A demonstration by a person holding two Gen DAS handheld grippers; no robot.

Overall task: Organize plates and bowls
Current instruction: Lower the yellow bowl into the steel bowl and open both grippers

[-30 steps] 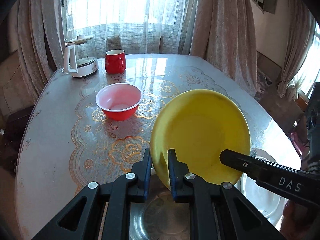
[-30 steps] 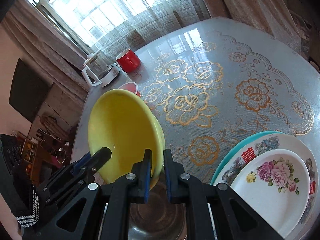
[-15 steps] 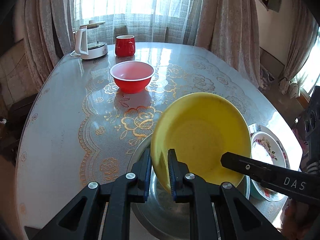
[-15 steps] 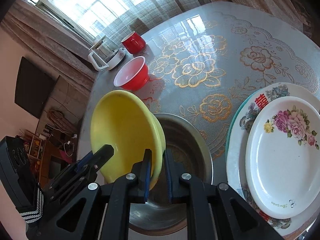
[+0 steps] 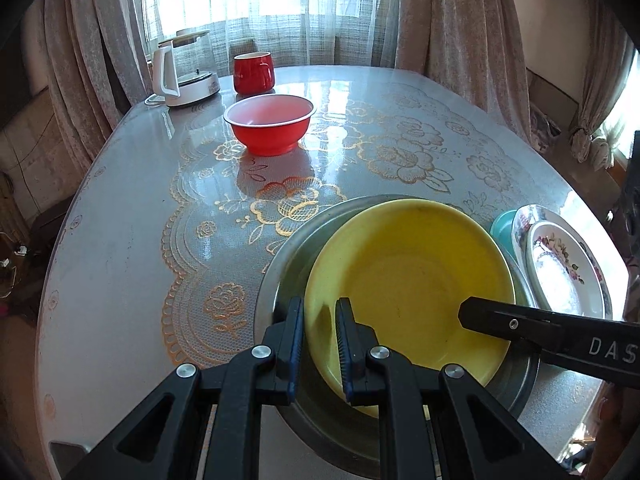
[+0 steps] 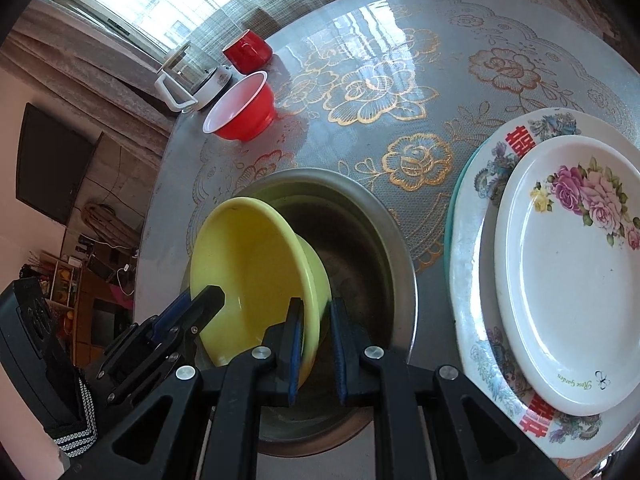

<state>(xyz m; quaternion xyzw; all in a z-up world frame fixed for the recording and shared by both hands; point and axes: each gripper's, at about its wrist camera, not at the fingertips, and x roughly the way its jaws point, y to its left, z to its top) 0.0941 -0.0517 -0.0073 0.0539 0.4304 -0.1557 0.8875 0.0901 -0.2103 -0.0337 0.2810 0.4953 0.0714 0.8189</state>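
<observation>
A yellow bowl [image 5: 408, 280] hangs tilted inside a larger steel bowl [image 5: 280, 264] on the table. My left gripper [image 5: 320, 308] is shut on the yellow bowl's near-left rim. In the right wrist view my right gripper [image 6: 314, 320] is shut on the opposite rim of the yellow bowl [image 6: 248, 272], with the steel bowl [image 6: 384, 240] around it. The left gripper [image 6: 196, 300] shows at lower left there. A red bowl [image 5: 270, 124] stands farther back. A stack of plates [image 6: 568, 272], a floral one on top, lies right of the steel bowl.
A red mug [image 5: 253, 72] and a glass kettle [image 5: 184, 68] stand at the far edge by the curtains. The plate stack [image 5: 560, 264] sits close to the table's right edge. Patterned tablecloth [image 5: 160, 200] lies bare to the left of the steel bowl.
Both grippers have come down together with the yellow bowl, from above the steel bowl into it. The bowl now tilts less steeply. Both grips are unchanged.
</observation>
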